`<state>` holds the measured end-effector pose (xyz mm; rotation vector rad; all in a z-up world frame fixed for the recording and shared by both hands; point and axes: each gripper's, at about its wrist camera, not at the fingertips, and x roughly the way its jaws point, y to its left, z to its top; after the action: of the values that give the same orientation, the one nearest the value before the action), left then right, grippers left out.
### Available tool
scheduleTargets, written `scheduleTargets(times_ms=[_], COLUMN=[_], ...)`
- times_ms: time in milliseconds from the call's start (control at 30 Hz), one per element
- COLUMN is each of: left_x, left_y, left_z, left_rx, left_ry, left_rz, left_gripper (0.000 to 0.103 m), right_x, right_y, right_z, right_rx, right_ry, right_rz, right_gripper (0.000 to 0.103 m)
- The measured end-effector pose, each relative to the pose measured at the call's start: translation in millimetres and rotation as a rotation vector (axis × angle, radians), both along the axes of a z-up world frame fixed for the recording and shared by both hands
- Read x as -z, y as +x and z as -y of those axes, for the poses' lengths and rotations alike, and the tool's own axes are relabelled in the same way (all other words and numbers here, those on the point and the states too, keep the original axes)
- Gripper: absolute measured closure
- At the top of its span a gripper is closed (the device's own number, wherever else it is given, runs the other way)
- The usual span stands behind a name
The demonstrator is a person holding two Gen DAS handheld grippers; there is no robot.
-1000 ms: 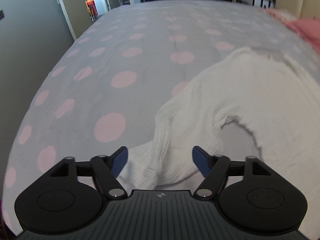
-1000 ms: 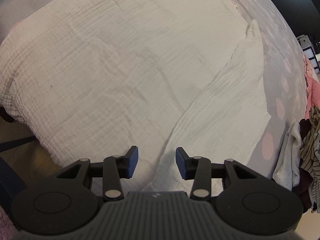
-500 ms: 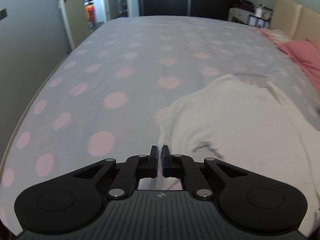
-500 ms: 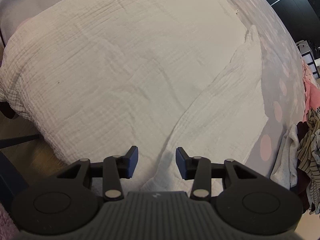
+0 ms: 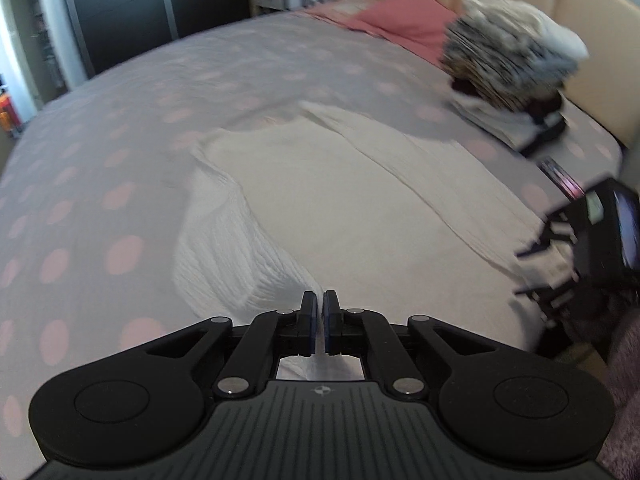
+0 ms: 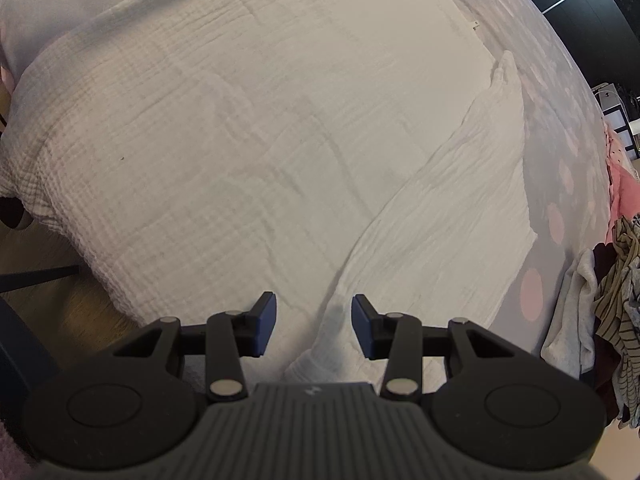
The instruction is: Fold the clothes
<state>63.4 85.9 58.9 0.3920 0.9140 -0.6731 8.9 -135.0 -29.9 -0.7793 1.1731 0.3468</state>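
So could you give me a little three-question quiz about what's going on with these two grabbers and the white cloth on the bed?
1. True or false: the left gripper is shut on a fold of the white garment.
2. How do the right gripper's jaws stand? A) shut on the cloth B) open, over the cloth C) shut on nothing
3. Fill in: the bedspread is grey with ____ dots.

Key
1. True: a ridge of cloth runs up into the closed fingers.
2. B: the fingers stand apart, with the white cloth below and between them.
3. Pink.
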Motion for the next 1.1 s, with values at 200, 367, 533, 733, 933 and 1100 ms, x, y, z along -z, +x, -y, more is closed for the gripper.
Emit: scheduleTargets(times_ms=[200, 367, 533, 733, 933, 1100], left_x=[38.3, 36.7, 46.0, 75.9, 96.5, 108.5], left_y=[-22.1, -32.8, -38.7, -45.7, -50.2, -45.7], left_z=[18.4, 11.8, 4.2, 0.9, 3.4, 3.5], left_rx=[0.076, 0.085, 0.057, 0.067, 0.107, 0.097], left_ry=[0.044, -0.020, 0.047, 0.157, 0.215, 0.229], left_rz=[-0.111, -0.127, -0.090, -0.057, -0.031, -0.042], left_gripper=[0.091, 0.058, 0.057, 0.057, 0.058, 0.059], right_x=[0.0, -1.7, -13.8, -23.7, -14.1, 0.5], right_y=[-0.7, 0.0, -0.5, -7.7, 0.3, 28.7], right_z=[0.2, -3.7, -13.4, -33.0, -48.8, -45.5], right_rx=[0.002, -0.008, -0.049, -0.173, -0.191, -0.033], right_ry=[-0.001, 0.009, 0.097, 0.236, 0.328, 0.460], right_rz=[0.001, 0.009, 0.050, 0.091, 0.077, -0.013], right_gripper=[0.058, 0.058, 0.058, 0.058, 0.061, 0.061])
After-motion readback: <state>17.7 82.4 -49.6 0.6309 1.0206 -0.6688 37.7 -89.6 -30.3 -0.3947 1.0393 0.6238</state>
